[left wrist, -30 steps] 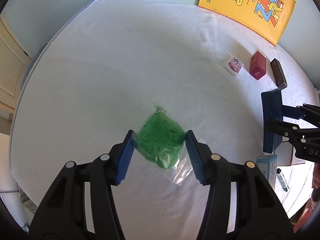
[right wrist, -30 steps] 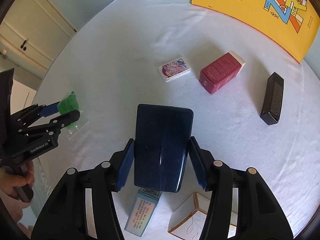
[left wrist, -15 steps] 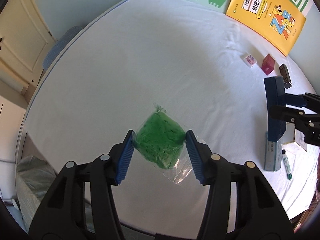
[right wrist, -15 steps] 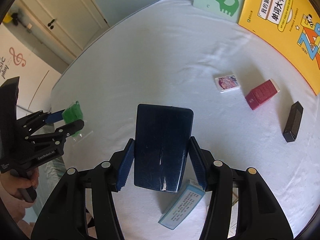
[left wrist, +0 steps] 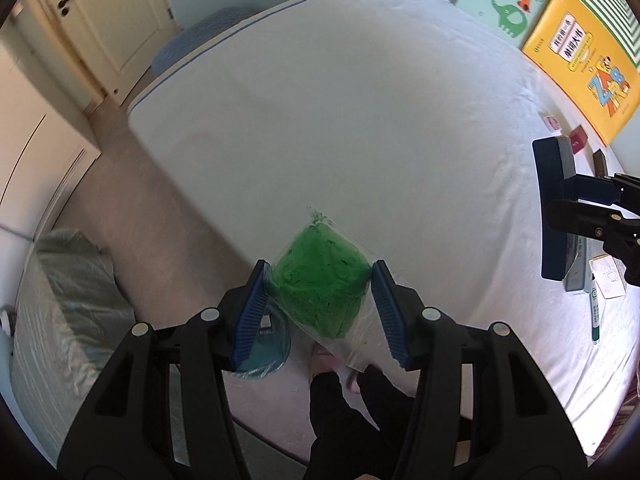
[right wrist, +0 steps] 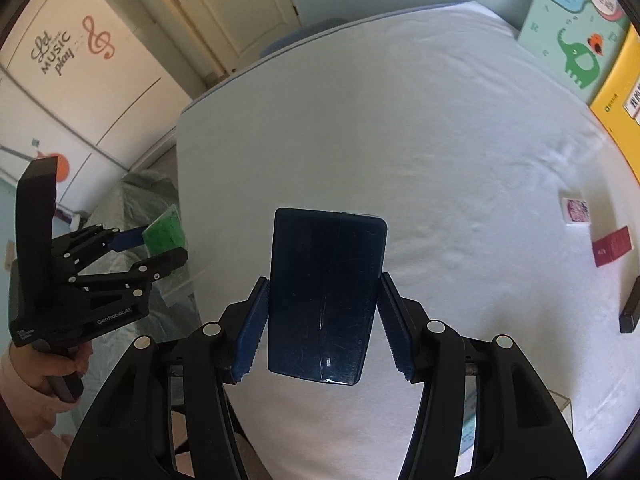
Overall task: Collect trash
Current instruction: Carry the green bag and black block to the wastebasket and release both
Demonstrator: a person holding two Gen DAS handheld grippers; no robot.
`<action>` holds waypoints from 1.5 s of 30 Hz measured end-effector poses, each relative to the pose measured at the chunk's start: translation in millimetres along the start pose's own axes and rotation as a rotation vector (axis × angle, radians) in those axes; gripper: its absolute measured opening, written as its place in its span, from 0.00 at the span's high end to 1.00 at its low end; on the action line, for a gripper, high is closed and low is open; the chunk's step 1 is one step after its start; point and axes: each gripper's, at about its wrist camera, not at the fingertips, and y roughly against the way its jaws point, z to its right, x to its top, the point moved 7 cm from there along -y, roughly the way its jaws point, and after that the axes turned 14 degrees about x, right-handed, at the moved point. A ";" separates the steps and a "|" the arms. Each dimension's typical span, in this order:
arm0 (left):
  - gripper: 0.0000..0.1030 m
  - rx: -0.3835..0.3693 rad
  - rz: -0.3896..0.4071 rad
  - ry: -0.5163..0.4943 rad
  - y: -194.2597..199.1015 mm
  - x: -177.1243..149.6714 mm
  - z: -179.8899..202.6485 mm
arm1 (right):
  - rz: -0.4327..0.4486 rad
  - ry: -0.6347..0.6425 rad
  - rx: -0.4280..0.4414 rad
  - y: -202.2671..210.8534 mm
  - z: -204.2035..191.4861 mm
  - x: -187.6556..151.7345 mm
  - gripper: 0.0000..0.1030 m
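The white bed (left wrist: pixel 360 128) fills both views, and off its edge at nine o'clock sits the bin lined with a grey-green bag (left wrist: pixel 68 292), the likely drop point. The left tool (left wrist: pixel 318 310) grips a clear bag of green stuff (left wrist: pixel 320 280), both blue pads pressed into its sides, hanging over the bed's edge at about six o'clock in the left view. The right tool (right wrist: pixel 324 320) clamps a dark blue flat case (right wrist: pixel 326 292) upright between its pads, above the bed's near side.

To do this carry well, keep both grips steady: the plastic bag is soft and its loose tail droops below the pads, so squeeze the green lump, not the film. Bring each load fully over the bin's mouth before letting go, one hand at a time, so the tools don't collide.

Left on the bed at three o'clock: a red box (right wrist: pixel 614 246), a black box (right wrist: pixel 631 306), a small pink-and-white pack (right wrist: pixel 575 211), and in the left view a green marker (left wrist: pixel 594 312).

Hard to read: the bin's rim is blurred and partly behind the left tool. A blue round thing (left wrist: pixel 266 344) shows under the left pad; what it is, I cannot tell. A dark shape (left wrist: pixel 348 412) below the bag may be clothing. Boxes near the right tool's base are cut off.
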 end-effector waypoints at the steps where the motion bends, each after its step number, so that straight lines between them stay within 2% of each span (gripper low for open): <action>1: 0.52 0.007 -0.006 0.018 -1.0 -5.5 -7.3 | -0.012 0.020 0.010 -5.7 -8.7 1.9 0.47; 15: 0.52 0.094 -0.084 0.244 -18.2 -77.4 -111.9 | -0.166 0.275 0.145 -80.3 -129.5 26.6 0.47; 24: 0.52 0.143 -0.171 0.405 -28.9 -144.9 -174.5 | -0.297 0.416 0.222 -130.8 -205.3 16.1 0.47; 37: 0.51 0.162 -0.253 0.535 -38.5 -198.3 -216.1 | -0.432 0.538 0.276 -184.5 -286.1 -11.5 0.47; 45: 0.51 0.163 -0.263 0.563 -43.4 -212.7 -233.9 | -0.476 0.567 0.274 -203.9 -306.9 -19.1 0.47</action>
